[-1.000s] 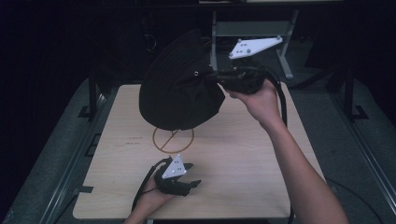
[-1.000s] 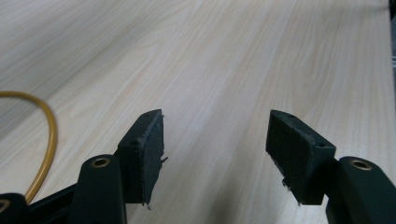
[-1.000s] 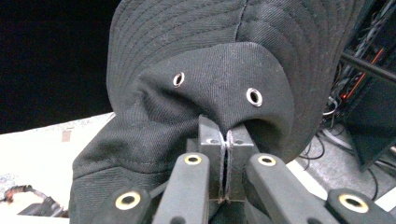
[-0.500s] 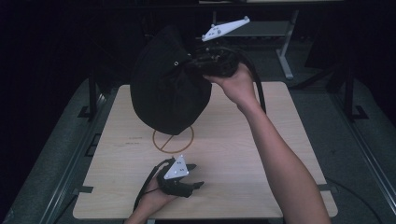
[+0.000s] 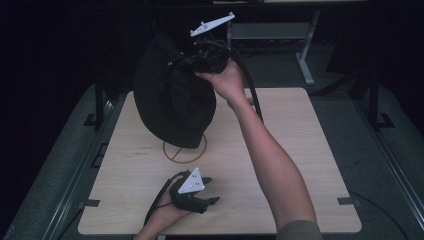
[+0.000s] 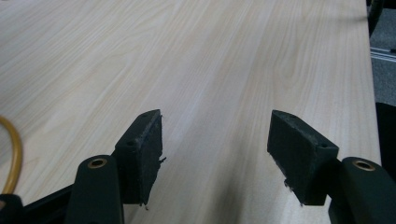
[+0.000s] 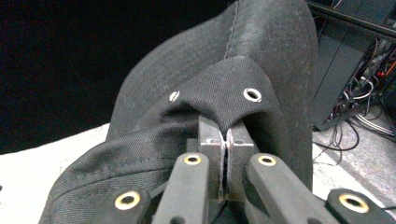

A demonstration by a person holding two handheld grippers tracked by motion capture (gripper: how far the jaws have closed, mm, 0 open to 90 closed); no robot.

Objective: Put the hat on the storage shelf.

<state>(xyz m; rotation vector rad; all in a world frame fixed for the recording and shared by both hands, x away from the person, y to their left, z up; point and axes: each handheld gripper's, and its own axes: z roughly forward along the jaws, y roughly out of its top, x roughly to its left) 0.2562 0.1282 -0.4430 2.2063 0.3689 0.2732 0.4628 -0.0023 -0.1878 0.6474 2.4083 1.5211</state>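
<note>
Since the earlier shots the right gripper has swung up and toward the left, carrying the black hat with it, so the hat now hangs higher and more over the far-left part of the wooden table than a second ago. Left side hasn't really budged.

So right now: the person's right hand is holding that gripper up in the air above the far edge of the table, grey three-cornered plate on top, cable trailing down along the forearm. In the right gripper view the jaws are pinched tight together on a fold of the hat's fabric, right under two small metal eyelets. The hat dangles from there, clear of the table as far as I can see, its lower edge hanging over the yellowish ring marked on the tabletop.

The left gripper sits low at the near edge, a bit left of centre, held by the left hand, pointing to the right. In the left gripper view its fingers are spread wide with nothing but bare wood between them, and a bit of that ring peeks in at the left edge.

Background past the table is mostly dark, with a metal frame at the far right.
</note>
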